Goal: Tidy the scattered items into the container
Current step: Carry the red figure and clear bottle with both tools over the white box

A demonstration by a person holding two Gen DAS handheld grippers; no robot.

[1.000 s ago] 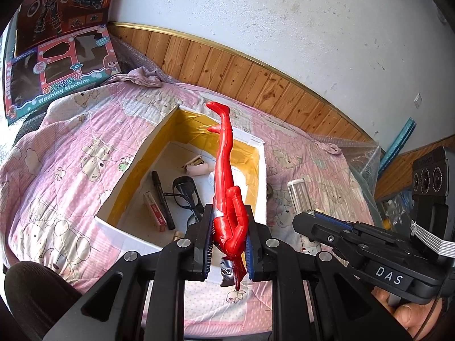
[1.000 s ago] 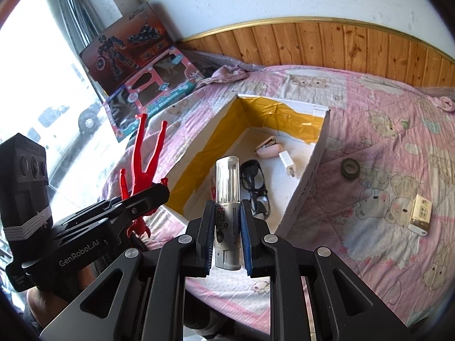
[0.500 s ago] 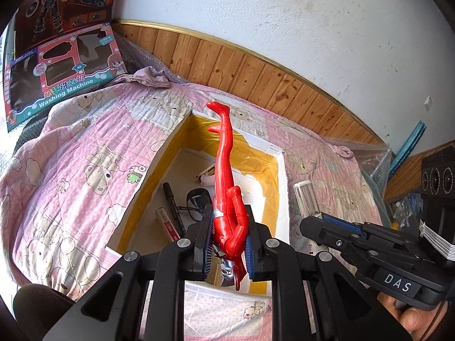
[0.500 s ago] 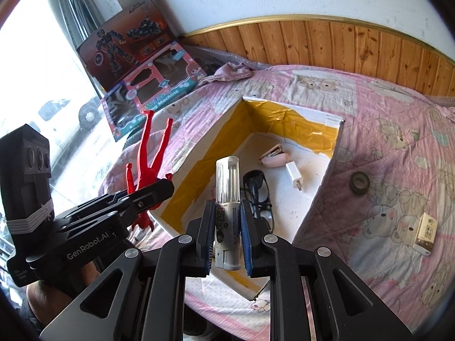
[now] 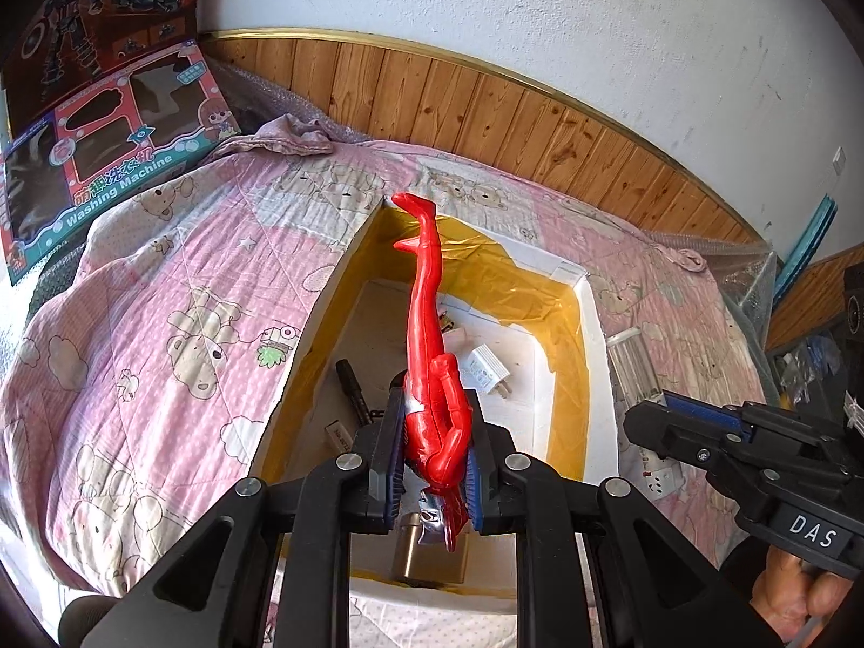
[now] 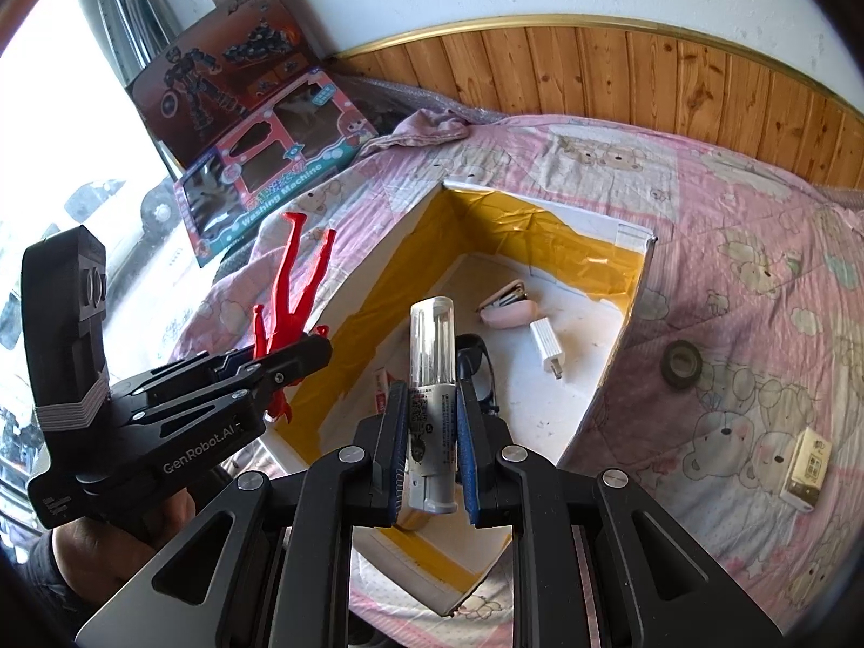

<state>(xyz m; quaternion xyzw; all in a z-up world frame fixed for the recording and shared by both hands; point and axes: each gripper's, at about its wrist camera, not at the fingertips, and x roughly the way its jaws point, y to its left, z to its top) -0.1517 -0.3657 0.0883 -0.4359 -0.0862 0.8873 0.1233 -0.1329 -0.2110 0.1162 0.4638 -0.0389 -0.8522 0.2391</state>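
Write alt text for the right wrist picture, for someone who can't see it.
The right tool grips a clear-topped tube above an open box lined with yellow tape, on a pink bear-print quilt. At left, the left tool holds a red toy figure. Glasses and a white charger lie in the box.

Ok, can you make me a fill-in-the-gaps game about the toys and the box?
The left gripper is shut on a ____ toy figure.
The right gripper is shut on a clear-topped ____.
The white charger plug lies ____ the box.
The dark tape roll lies on the ____ quilt.

Missing: red; tube; inside; pink
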